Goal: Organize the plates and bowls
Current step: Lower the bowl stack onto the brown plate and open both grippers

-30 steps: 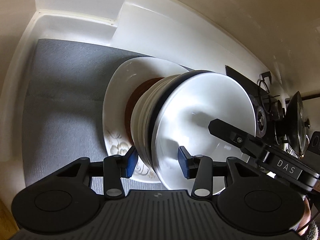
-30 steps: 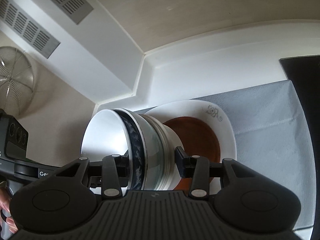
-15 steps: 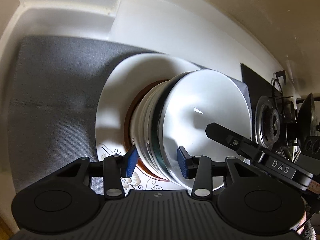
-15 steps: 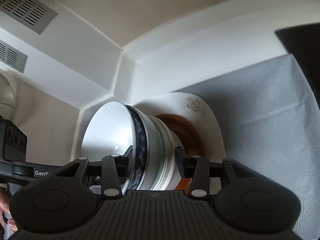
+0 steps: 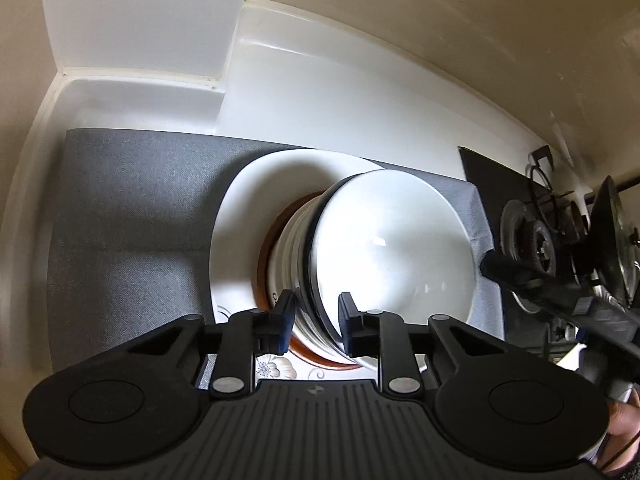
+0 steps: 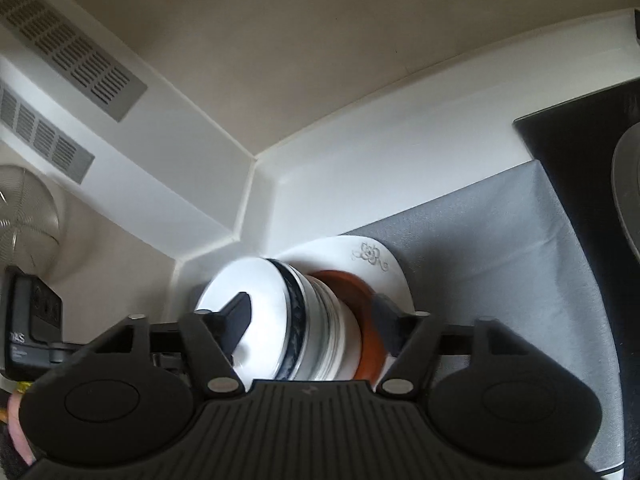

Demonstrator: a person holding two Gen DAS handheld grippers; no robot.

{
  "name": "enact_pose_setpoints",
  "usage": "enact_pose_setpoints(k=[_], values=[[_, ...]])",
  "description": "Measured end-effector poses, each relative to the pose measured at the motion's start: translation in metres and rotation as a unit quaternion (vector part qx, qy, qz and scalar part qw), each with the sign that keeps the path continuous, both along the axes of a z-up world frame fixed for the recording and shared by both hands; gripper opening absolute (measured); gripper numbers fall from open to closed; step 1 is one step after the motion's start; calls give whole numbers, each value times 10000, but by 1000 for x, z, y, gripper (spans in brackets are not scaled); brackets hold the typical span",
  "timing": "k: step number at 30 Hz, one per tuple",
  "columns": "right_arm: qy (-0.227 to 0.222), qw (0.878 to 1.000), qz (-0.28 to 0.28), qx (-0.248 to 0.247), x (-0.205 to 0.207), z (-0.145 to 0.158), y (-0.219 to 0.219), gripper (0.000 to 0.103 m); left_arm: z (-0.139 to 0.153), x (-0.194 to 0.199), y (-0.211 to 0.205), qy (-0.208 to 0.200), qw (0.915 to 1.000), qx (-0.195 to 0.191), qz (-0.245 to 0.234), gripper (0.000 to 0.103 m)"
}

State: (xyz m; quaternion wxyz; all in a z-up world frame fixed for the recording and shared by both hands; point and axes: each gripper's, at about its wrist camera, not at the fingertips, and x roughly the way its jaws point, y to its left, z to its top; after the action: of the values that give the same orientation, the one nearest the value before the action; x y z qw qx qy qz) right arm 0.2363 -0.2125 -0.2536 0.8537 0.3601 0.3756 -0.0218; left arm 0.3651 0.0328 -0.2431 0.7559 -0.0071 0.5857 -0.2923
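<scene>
Grey mat [image 5: 132, 216] covers white corner surface [image 5: 344, 92]. Left gripper [image 5: 316, 322] clamps bowl stack [image 5: 384, 248] rim; right gripper [image 6: 310, 326] spread wide around it.

Nested bowls [image 5: 372, 256] stand on a brown plate [image 6: 370, 332] atop a white flowered plate [image 5: 244, 240].

hidden — brown plate [image 5: 267, 254] mostly behind bowl stack [image 5: 298, 248] | blurred — stove [image 5: 532, 236] | cut off — fan [image 6: 24, 220]

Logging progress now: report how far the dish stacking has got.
Done: nested bowls sit on the brown plate, on the flowered plate, on the grey mat. In hand: left gripper pinches the bowl rims; right gripper straddles them, open. Left: probably just release.
</scene>
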Motion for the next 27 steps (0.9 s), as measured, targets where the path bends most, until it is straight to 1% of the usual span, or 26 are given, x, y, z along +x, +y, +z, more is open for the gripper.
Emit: enact_pose_setpoints(k=[1, 3, 4, 5, 7, 10, 12, 14, 16, 17, 18, 20, 22, 25, 26, 27], values=[[-70, 9999, -5, 90, 0, -2, -1, 37, 0, 0, -1, -49, 10000, 27, -8, 25], [-166, 9996, 12, 214, 0, -3, -3, 25, -1, 0, 0, -34, 10000, 3, -5, 25], [-203, 9997, 50, 161, 1, -2, -1, 24, -1, 1, 0, -23, 10000, -5, -14, 26], [-242, 9996, 87, 90, 2, -1, 1, 21, -1, 0, 0, -1, 10000, -17, -11, 26], [-237, 9997, 89, 4, 4, -2, 5, 19, 1, -1, 5, 14, 10000, -32, -15, 27], [-151, 9998, 76, -74, 5, -4, 7, 17, 8, -8, 5, -78, 10000, -62, -1, 30], [-78, 9997, 115, -220, 5, -1, 10, 17, 13, -13, 5, -146, 9999, -85, 6, 30], [-148, 9983, 263, -505, 0, 9, 20, 19, 19, -21, 8, -277, 9996, -71, -28, 30], [-348, 9962, 324, -729, -13, 24, 30, 33, 29, -34, 14, -428, 9991, -77, 3, 31], [-423, 9948, 325, -864, -20, 32, 36, 44, 36, -42, 16, -549, 9985, -32, 18, 31], [-487, 9933, 324, -993, -27, 40, 42, 47, 44, -51, 18, -678, 9977, 25, 68, 32], [-530, 9913, 302, -1170, -41, 54, 54, 47, 61, -72, 22, -935, 9955, 53, 118, 35], [-333, 9901, 242, -1340, -54, 67, 68, 47, 79, -93, 25, -1119, 9936, -31, 173, 40], [-94, 9813, 347, -1891, -74, 89, 93, 47, 108, -132, 26, -1565, 9872, 59, 308, 46], [-57, 9793, 380, -1990, -82, 96, 98, 49, 118, -146, 26, -1705, 9847, 67, 357, 48], [-2, 9786, 414, -2017, -90, 104, 102, 53, 128, -160, 25, -1803, 9828, 64, 404, 49]])
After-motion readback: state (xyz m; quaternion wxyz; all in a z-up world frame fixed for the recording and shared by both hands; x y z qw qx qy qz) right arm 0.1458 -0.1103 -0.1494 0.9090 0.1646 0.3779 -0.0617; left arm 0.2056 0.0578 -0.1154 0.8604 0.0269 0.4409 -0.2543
